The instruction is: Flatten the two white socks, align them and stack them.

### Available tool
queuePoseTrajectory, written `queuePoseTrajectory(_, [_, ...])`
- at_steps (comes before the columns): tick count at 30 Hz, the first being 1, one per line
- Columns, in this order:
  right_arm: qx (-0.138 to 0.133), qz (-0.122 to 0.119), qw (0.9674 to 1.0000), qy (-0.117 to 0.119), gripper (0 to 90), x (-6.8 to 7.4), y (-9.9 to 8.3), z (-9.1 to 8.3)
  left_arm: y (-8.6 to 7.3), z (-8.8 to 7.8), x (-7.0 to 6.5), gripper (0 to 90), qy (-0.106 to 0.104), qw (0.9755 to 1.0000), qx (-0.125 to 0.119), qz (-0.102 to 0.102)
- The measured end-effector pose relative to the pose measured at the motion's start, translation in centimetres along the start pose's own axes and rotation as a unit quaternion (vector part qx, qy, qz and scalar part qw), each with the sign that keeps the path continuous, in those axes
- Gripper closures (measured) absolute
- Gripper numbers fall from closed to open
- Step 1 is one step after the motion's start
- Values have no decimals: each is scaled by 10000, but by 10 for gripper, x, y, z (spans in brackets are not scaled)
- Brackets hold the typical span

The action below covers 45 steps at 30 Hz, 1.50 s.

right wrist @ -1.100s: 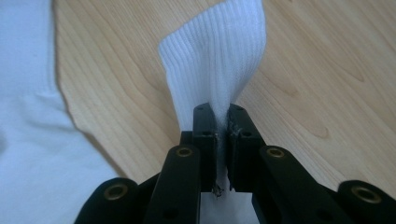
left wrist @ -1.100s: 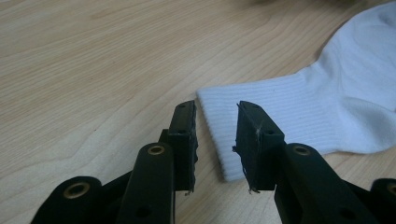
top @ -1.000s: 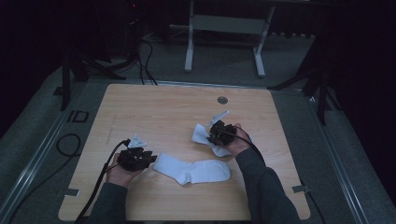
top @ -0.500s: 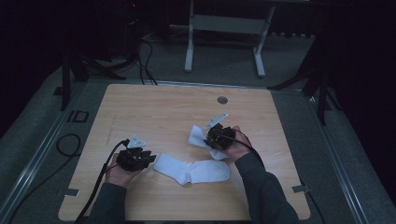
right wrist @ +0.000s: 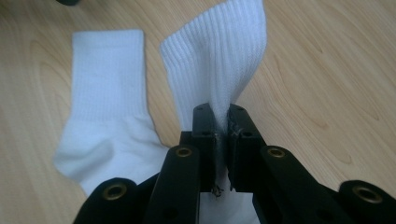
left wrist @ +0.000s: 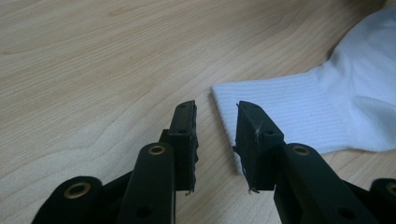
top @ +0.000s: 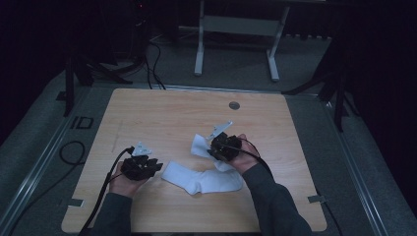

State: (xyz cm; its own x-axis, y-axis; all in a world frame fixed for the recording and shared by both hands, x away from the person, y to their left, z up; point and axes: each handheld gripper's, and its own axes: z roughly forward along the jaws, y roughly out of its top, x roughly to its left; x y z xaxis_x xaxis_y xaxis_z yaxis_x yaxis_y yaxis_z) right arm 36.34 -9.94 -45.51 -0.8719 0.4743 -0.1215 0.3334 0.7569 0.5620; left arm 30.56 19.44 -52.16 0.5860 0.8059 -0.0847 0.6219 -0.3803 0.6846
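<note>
Since a second ago the right gripper (top: 222, 146) has slid nearer the person's edge of the table (top: 162, 113), dragging its sock with it, while the left gripper (top: 142, 166) sits where it was. Right fingers (right wrist: 204, 126) are pressed together on the held sock (right wrist: 219, 56), whose ribbed cuff stands up from the pinch and fans outward. The flat sock (top: 201, 178) lies toward the near edge of the table, between the two grippers, with its cuff pointing at the left one. Left fingers (left wrist: 184, 135) are spread, empty, and straddle the corner of that cuff (left wrist: 275, 112), low to the wood.

The step looks like pairing the socks, one laid over the other. To do it well, the left gripper should ease forward so the cuff edge goes well between the fingers before closing; a bite on the very corner would probably slip or take one layer only. The right gripper's pinch seems firm, so it should hold and carry the sock low. Matching cuff to cuff first, then lowering the foot, should keep the pair from bunching.
</note>
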Motion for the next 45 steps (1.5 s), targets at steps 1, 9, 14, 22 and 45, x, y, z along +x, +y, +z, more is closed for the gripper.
queuePoseTrajectory(1, [0,0,10000,0,829,0,0,0,0,0,0,691,0,10000,0,0])
queuePoseTrajectory(9, [-157,-26,9998,101,826,14,6,-11,-1,0,1,700,28,10000,-43,-32])
queuePoseTrajectory(14, [-279,-130,9995,98,826,27,16,-24,-2,0,2,712,33,10000,-54,-68])
queuePoseTrajectory(22, [22,-293,9990,336,822,58,27,0,-2,0,1,716,107,9999,9,-27])
queuePoseTrajectory(45, [213,535,9930,1033,800,66,14,68,-6,5,-1,870,164,9994,293,23])
